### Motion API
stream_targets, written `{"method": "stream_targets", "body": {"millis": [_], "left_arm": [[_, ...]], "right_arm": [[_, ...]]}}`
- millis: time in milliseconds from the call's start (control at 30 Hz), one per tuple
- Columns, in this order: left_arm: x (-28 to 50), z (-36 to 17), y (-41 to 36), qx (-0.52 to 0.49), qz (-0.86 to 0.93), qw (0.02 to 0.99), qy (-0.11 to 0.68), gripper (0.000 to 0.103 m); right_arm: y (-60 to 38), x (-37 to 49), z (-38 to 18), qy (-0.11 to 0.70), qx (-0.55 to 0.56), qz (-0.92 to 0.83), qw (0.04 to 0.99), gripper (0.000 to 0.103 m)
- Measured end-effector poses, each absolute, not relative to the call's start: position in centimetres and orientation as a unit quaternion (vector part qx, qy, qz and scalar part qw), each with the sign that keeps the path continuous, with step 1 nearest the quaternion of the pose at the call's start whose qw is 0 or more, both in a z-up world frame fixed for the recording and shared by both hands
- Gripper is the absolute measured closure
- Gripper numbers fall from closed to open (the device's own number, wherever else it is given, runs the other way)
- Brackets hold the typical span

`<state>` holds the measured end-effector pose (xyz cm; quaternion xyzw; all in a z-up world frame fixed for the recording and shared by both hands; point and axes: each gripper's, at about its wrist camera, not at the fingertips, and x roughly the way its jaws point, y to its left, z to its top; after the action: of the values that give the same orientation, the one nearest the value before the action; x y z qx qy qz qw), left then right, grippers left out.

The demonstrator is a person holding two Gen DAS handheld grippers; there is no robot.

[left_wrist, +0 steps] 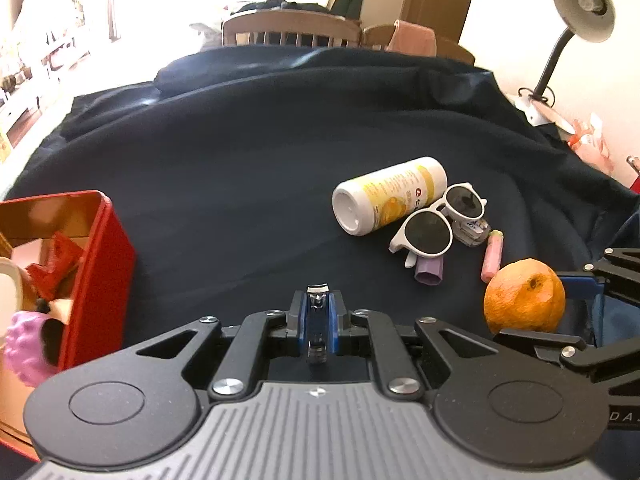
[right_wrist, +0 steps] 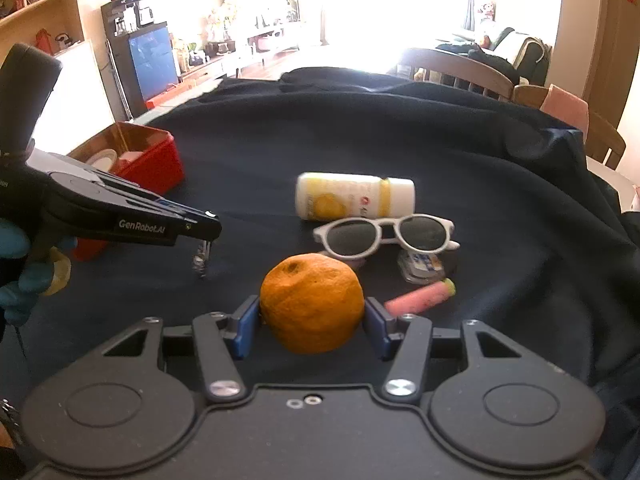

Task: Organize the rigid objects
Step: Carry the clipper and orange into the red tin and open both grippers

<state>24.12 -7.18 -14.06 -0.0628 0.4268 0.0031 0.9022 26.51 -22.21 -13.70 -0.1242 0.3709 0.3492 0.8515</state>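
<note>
My left gripper (left_wrist: 318,312) is shut on a metal nail clipper (left_wrist: 318,300), held above the dark cloth; it also shows in the right wrist view (right_wrist: 202,258) hanging from the left gripper (right_wrist: 208,224). My right gripper (right_wrist: 312,316) is shut on an orange (right_wrist: 312,302), which also shows in the left wrist view (left_wrist: 524,296). A red tin box (left_wrist: 96,276) with several items inside sits at the left, also seen in the right wrist view (right_wrist: 148,160).
On the dark cloth (left_wrist: 248,184) lie a white-and-yellow bottle (left_wrist: 388,196) on its side, white sunglasses (left_wrist: 440,220), a small clear case (left_wrist: 474,232), a pink stick (left_wrist: 491,258) and a purple piece (left_wrist: 429,270). A desk lamp (left_wrist: 576,28) stands back right. Chairs stand behind the table.
</note>
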Motion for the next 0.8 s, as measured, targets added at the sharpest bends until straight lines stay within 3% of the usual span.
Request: {"method": "stream_targets", "body": {"millis": [800], "left_arm": [[18.6, -7.0, 0.4, -0.113, -0.003, 0.922, 0.371, 0.093]], "right_arm": [[-14.4, 23.3, -9.0, 0.334, -0.129, 0.375, 0.855, 0.049]]}}
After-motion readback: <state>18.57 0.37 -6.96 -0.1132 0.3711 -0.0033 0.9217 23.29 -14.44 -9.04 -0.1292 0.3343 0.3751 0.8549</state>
